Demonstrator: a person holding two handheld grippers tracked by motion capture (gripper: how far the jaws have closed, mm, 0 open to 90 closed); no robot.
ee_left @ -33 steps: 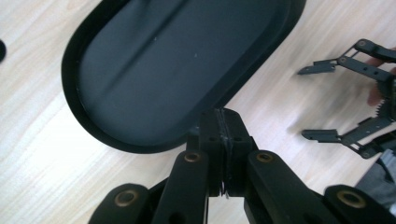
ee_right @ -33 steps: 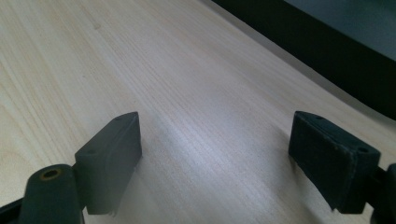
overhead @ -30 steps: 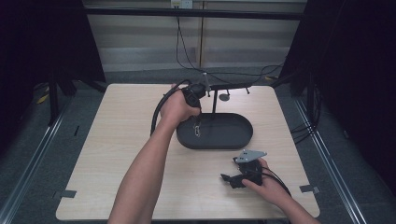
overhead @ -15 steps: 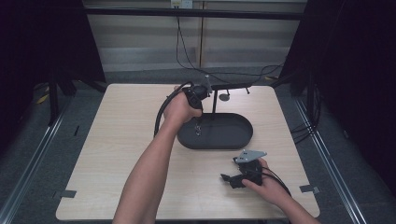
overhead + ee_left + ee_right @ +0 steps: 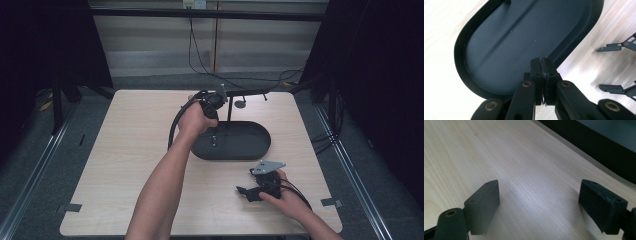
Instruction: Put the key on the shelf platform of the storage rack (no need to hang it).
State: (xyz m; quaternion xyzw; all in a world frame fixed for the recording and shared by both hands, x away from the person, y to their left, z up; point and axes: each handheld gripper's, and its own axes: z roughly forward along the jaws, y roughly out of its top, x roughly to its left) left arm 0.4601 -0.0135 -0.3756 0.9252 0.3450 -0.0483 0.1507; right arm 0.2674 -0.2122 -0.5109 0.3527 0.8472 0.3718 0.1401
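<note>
A pale wooden table is carrying a black oval tray at its middle, shallow and rimmed, with a thin upright post rising at its far edge. The person's left hand is holding the left gripper above the tray's left end, its jaws pressed together with nothing between them. Near the table's front right, the right gripper is lying low over bare wood just beside the tray, its jaws standing wide apart
</note>
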